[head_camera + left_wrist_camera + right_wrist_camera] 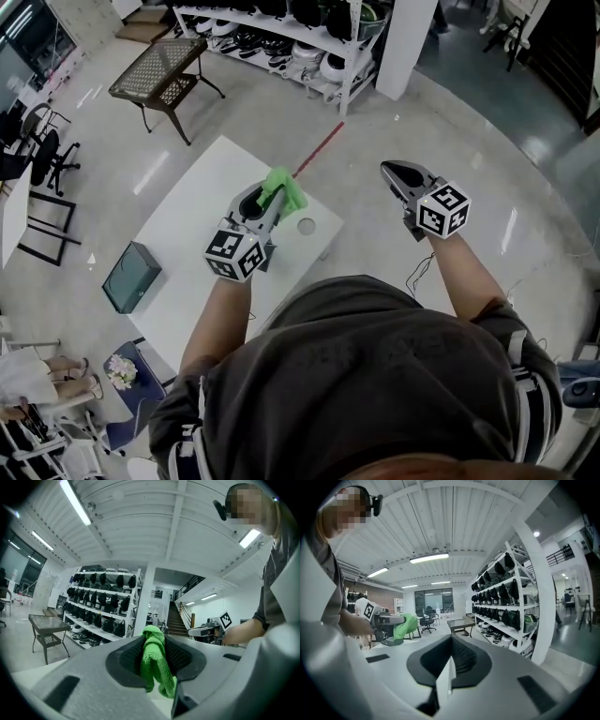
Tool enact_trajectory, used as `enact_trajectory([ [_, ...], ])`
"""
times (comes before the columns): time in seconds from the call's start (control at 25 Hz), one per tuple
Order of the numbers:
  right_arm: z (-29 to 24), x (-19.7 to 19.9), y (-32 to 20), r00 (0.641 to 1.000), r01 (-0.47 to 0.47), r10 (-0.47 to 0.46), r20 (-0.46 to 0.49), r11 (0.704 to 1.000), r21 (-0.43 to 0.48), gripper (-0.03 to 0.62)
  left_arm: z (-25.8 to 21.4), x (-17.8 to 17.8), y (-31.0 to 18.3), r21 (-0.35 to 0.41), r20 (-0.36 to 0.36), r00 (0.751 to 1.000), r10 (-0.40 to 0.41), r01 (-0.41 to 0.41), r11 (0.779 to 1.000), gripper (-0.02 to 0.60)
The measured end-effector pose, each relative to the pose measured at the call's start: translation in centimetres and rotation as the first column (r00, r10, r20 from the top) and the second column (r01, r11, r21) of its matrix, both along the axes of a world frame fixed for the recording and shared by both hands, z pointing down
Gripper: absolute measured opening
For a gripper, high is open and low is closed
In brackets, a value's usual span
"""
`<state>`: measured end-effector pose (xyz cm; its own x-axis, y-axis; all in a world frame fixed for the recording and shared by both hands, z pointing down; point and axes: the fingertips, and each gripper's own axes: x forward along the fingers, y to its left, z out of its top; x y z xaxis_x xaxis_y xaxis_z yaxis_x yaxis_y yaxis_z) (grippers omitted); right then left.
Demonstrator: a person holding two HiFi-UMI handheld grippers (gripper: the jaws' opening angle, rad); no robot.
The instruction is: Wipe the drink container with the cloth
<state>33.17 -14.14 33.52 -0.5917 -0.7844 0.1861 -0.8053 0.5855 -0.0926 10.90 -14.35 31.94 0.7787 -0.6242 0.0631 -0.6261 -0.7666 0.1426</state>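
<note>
My left gripper is held level over the white table, shut on a bright green cloth. In the left gripper view the cloth hangs pinched between the jaws of that gripper. A small white round thing, perhaps the drink container seen from above, stands on the table just right of the cloth. My right gripper hovers over the floor to the right of the table, shut with nothing in it. The right gripper view shows its jaws closed and empty, with the left gripper and cloth off to the left.
A dark green box sits at the table's left edge. A metal mesh bench stands beyond the table, and white shelves of helmets line the back. A red strip runs along the floor. Chairs stand at far left.
</note>
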Motion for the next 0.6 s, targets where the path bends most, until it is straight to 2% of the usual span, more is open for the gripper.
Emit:
enact_trajectory([
  [0.6,-0.05,0.17,-0.2,1.0,-0.007,0.007,-0.023,1.0,0.005,-0.011,-0.08,-0.17,-0.11,0.002,-0.01,1.0,-0.007,0.007,1.0,0.103],
])
